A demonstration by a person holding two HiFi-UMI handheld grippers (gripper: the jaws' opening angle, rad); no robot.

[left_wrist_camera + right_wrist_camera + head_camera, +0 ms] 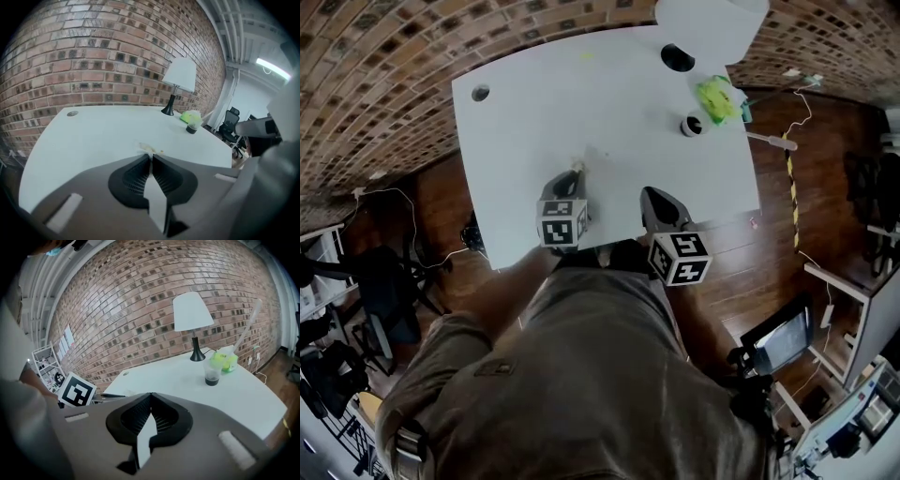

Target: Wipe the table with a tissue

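Keep L gripper [152, 158] fingers clamped as now on tissue wad [148, 148] at their tips, over front-centre of counter [525, 122] (contact w/ surface unclear); leave R gripper [151, 395], fingers pressed together & empty, parked by near edge. Lower wad till flat on surface, then sweep in overlapping strokes w/ light even pressure, steering clear of cup [692, 125] & lamp [678, 57] at far right.

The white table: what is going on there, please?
A person holds a gripper in each hand over the white table. The left gripper is shut on what looks like a small scrap of tissue, close to the tabletop. The right gripper is shut and empty. A lamp, a cup and a green pack stand at the far corner.
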